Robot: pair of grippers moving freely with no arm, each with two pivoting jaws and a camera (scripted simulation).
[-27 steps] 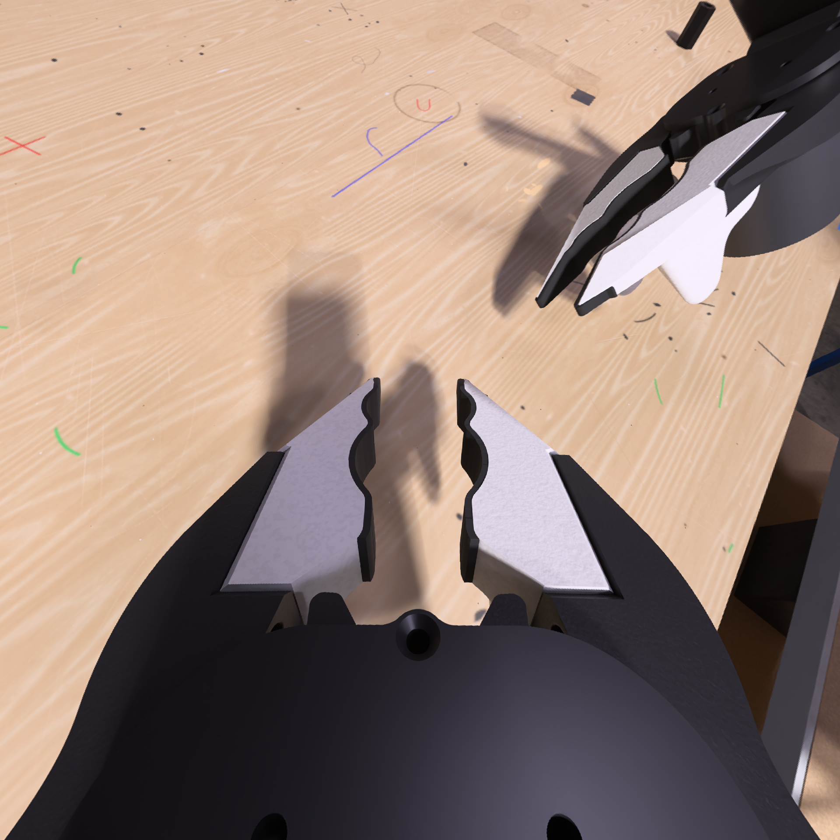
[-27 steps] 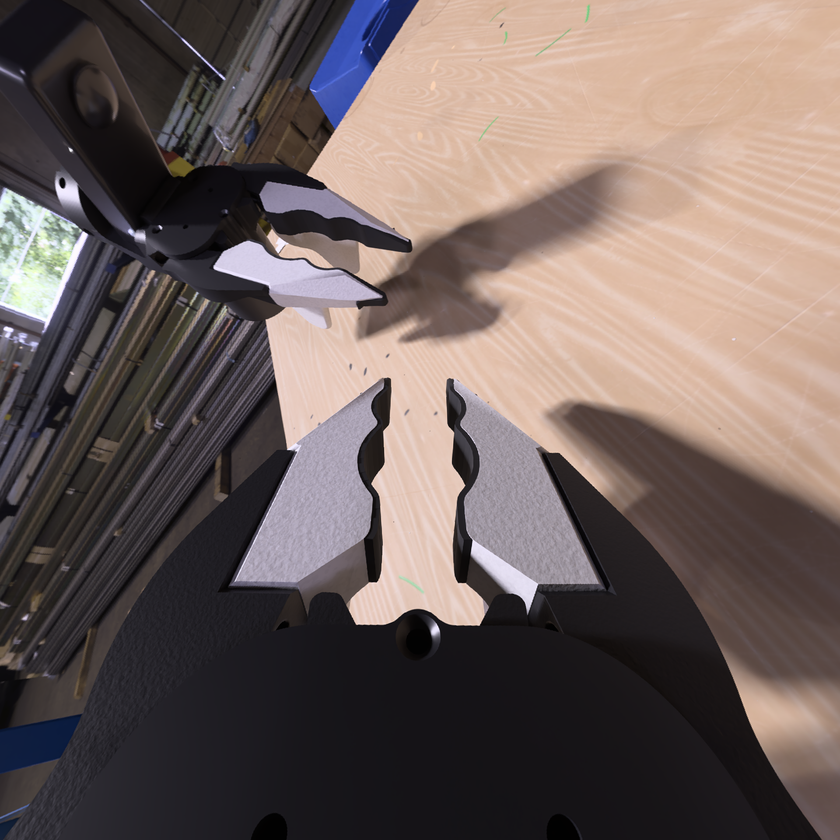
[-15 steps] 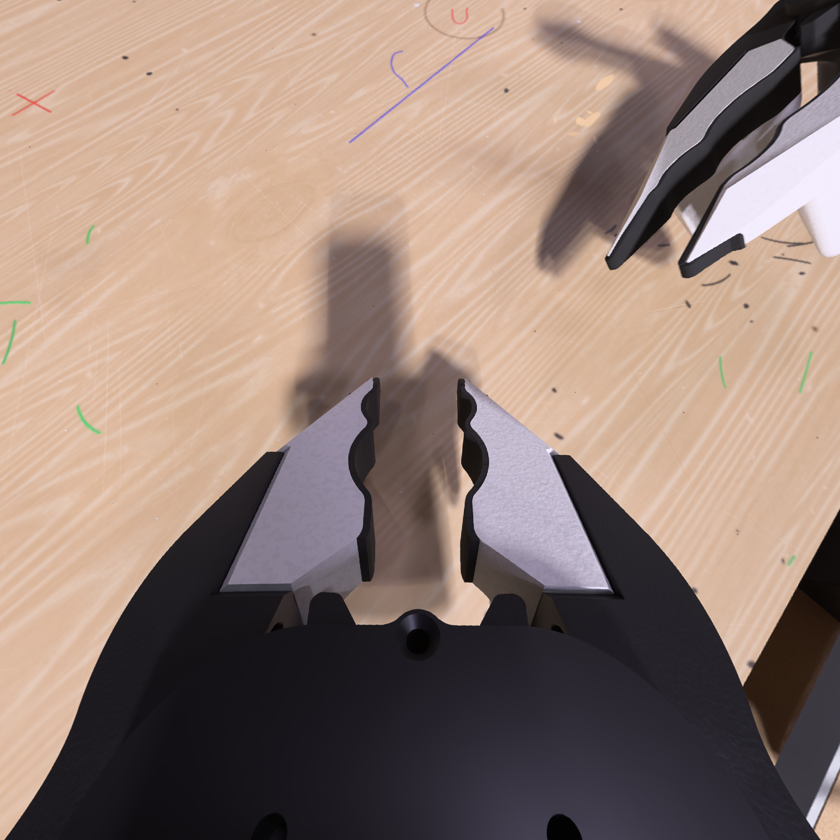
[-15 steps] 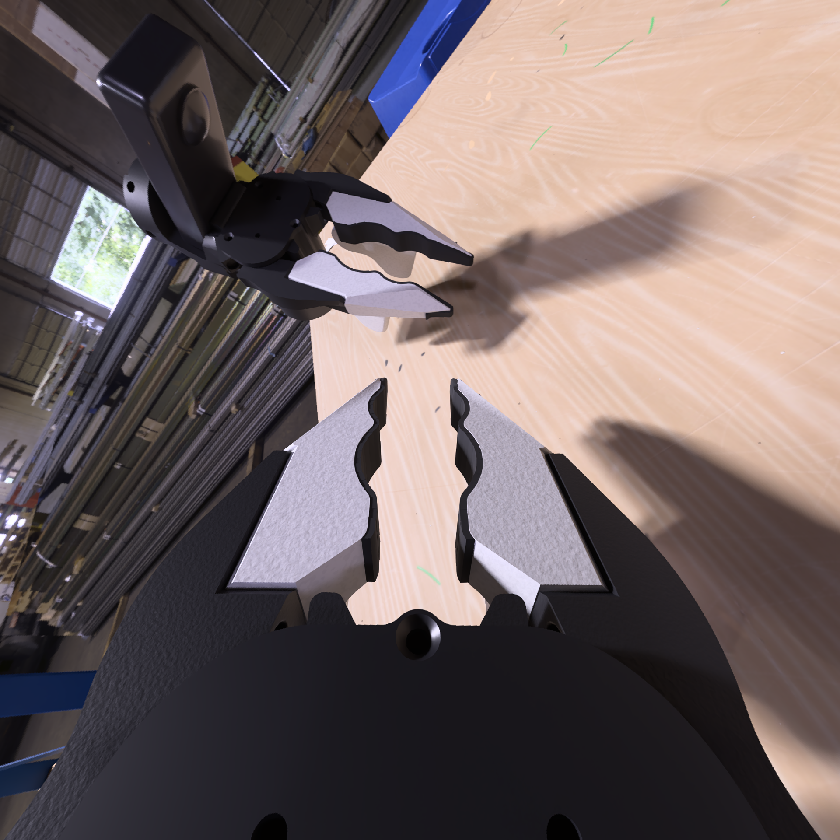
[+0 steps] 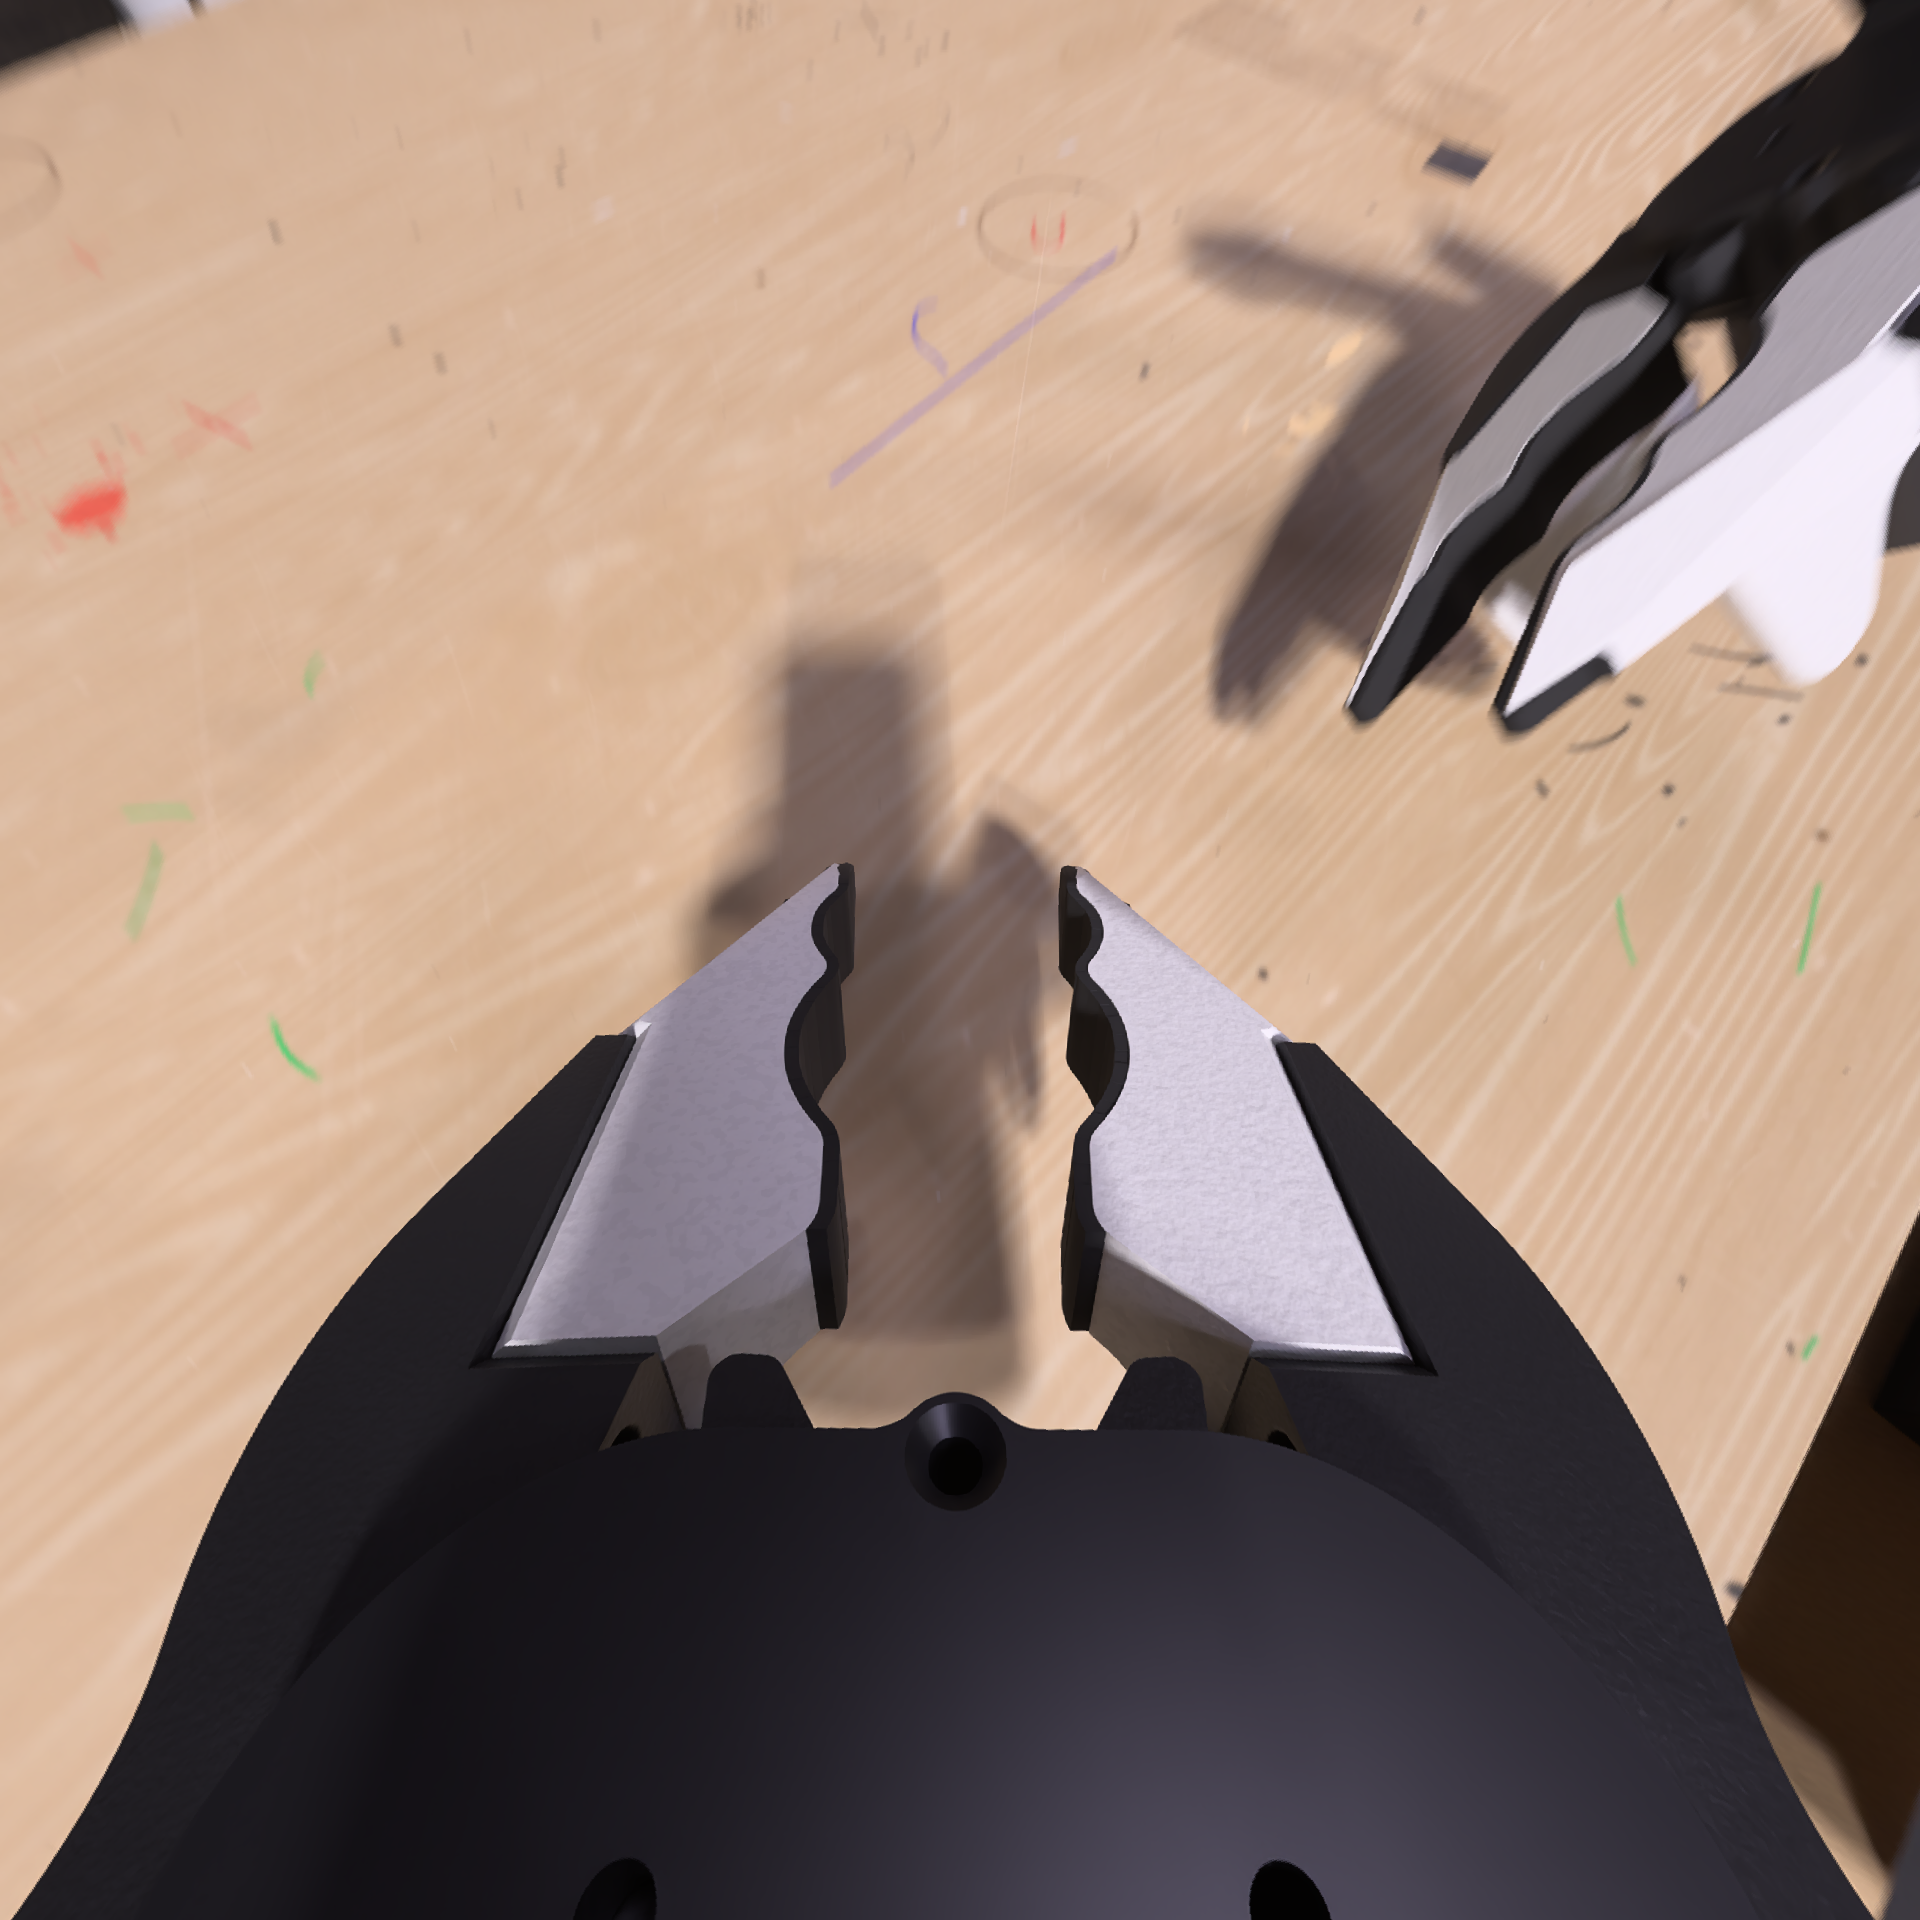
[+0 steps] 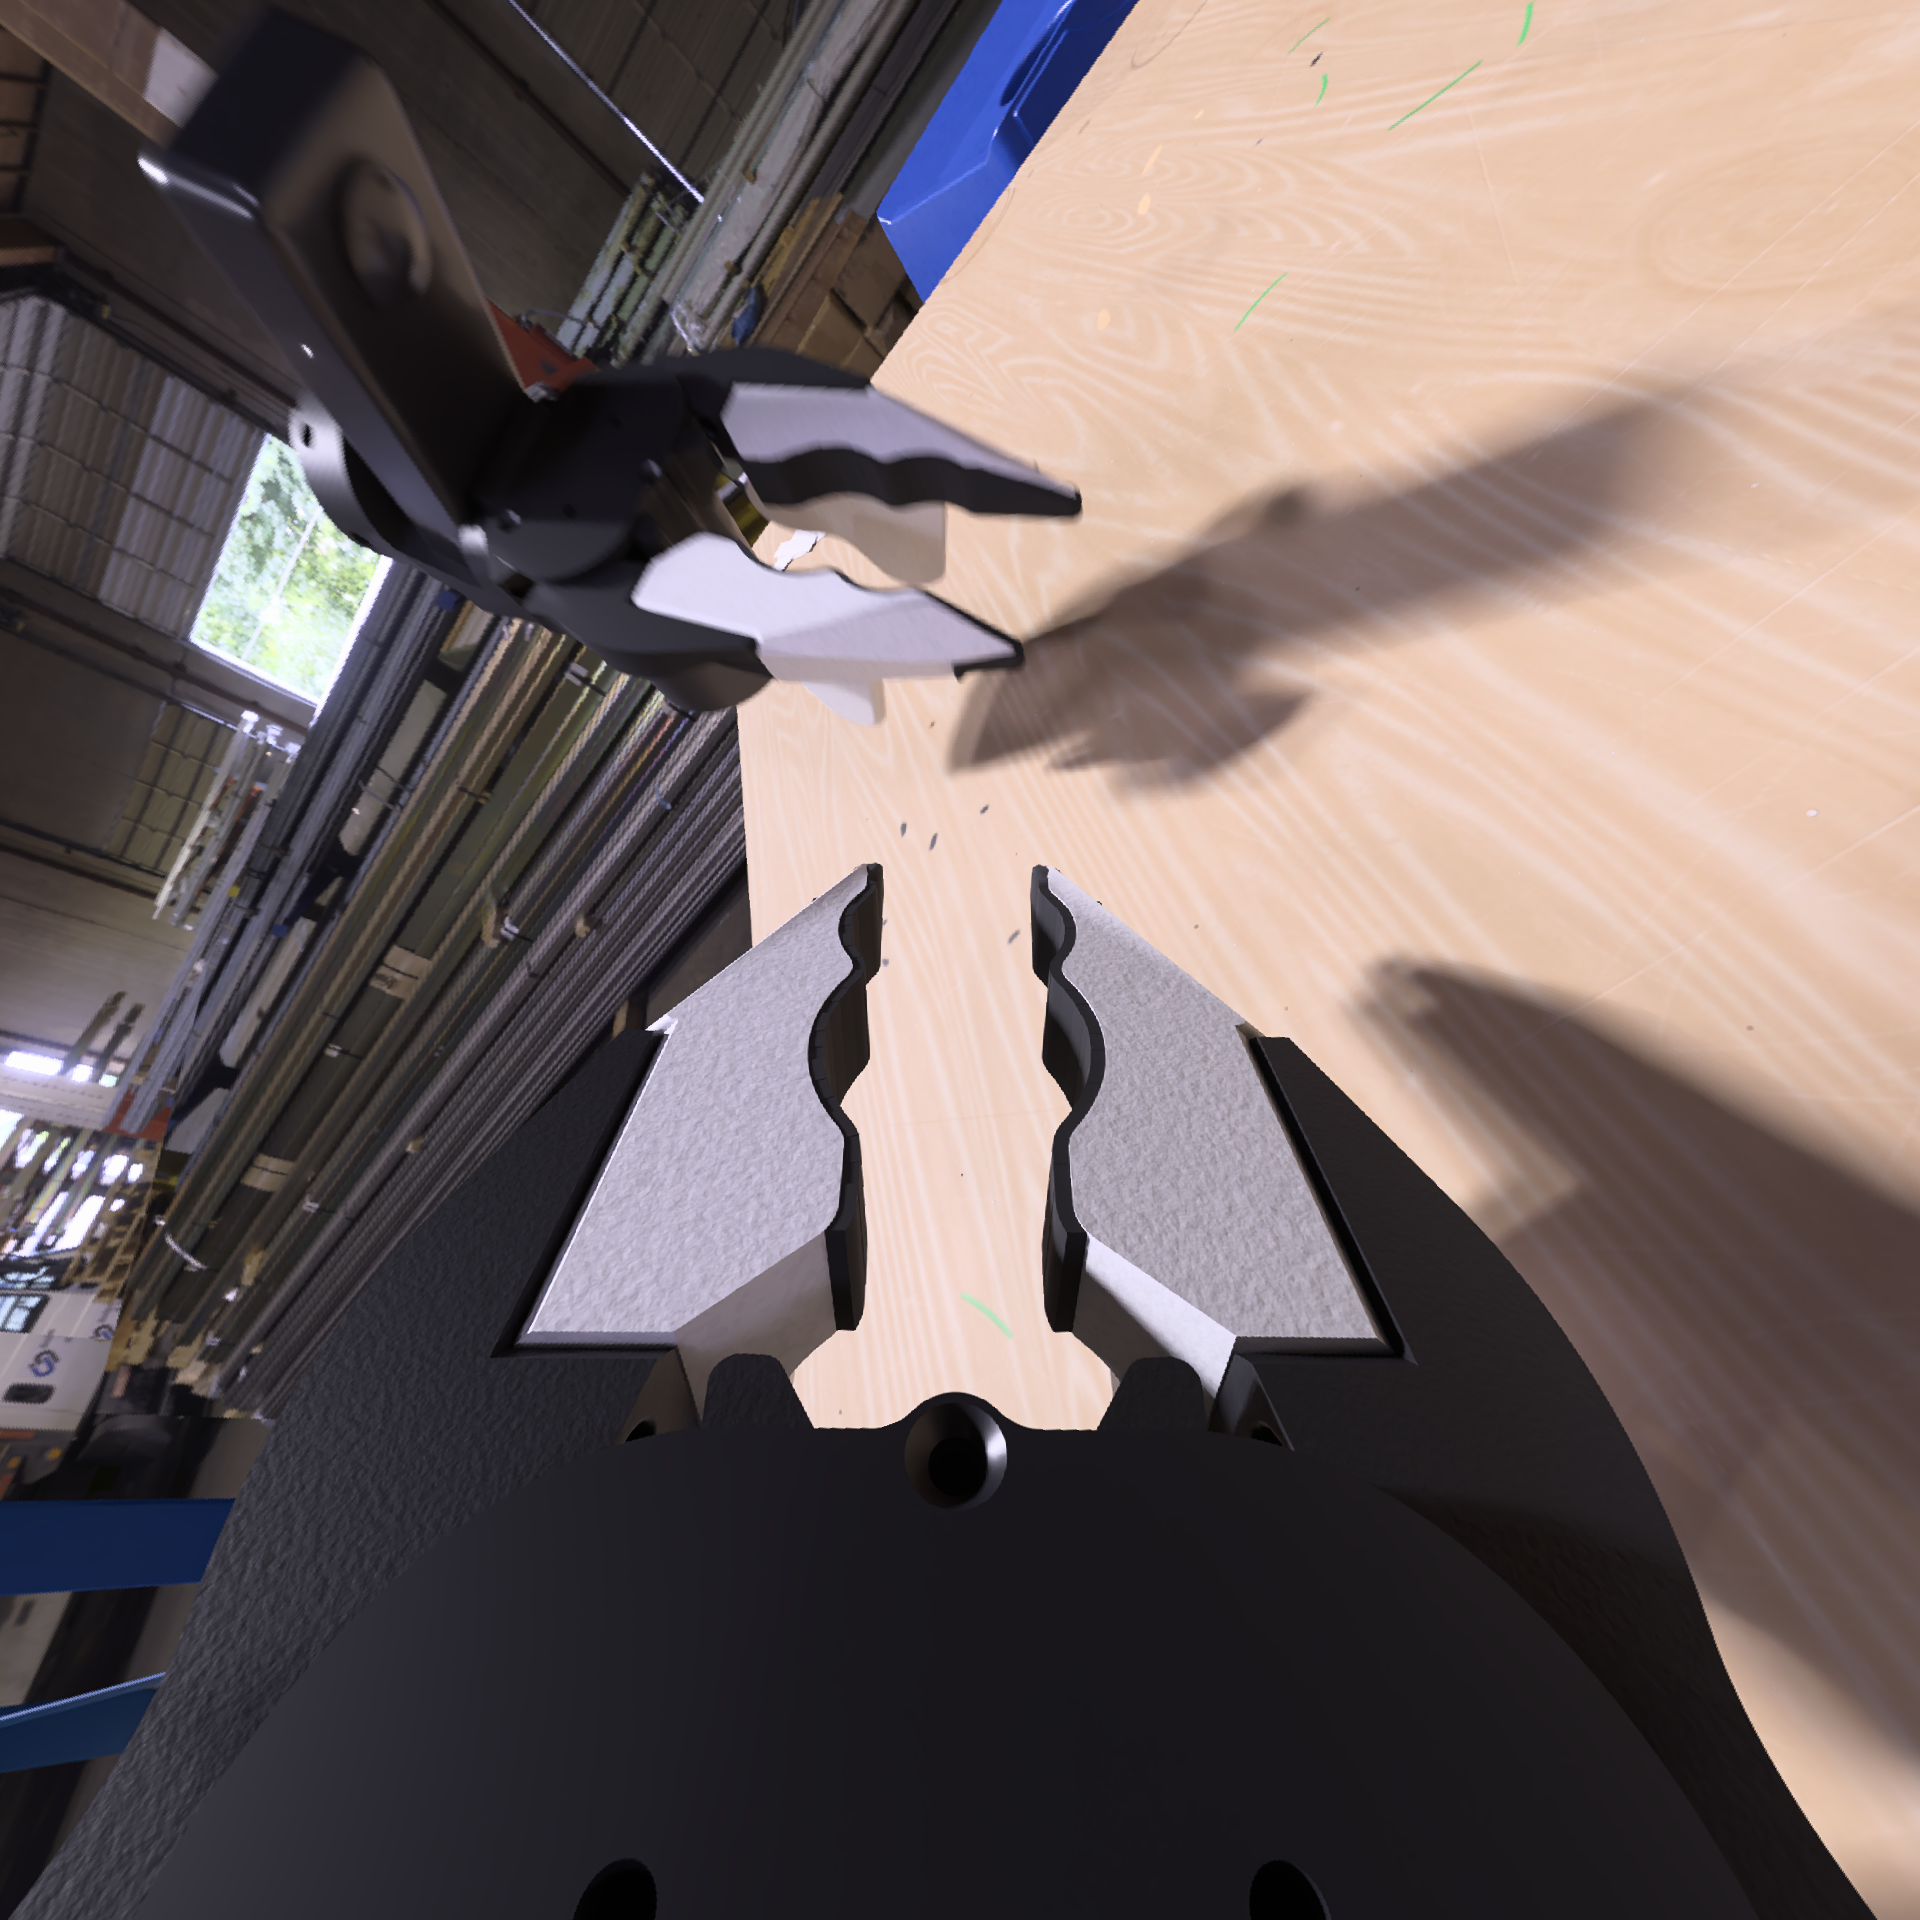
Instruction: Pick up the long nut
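The long nut shows in neither view. My left gripper (image 5: 956, 883) is open and empty, a little above the wooden table (image 5: 520, 623), with its shadow under it. My right gripper (image 6: 956, 883) is open and empty, near the table's edge. In the left wrist view the right gripper (image 5: 1444, 712) comes in from the upper right, jaws apart, tips close to the table. In the right wrist view the left gripper (image 6: 1047, 580) hangs at upper left, jaws apart, over the table (image 6: 1455, 312).
The table bears pen marks and a small dark patch (image 5: 1455, 161). Its edge runs along the lower right of the left wrist view. Past the edge are racks of metal rods (image 6: 416, 935) and a blue object (image 6: 987, 125).
A small black cylinder at the top right of the left wrist view 0.9 s ago has left the frame. The left gripper has come nearer in the right wrist view. Both stay open.
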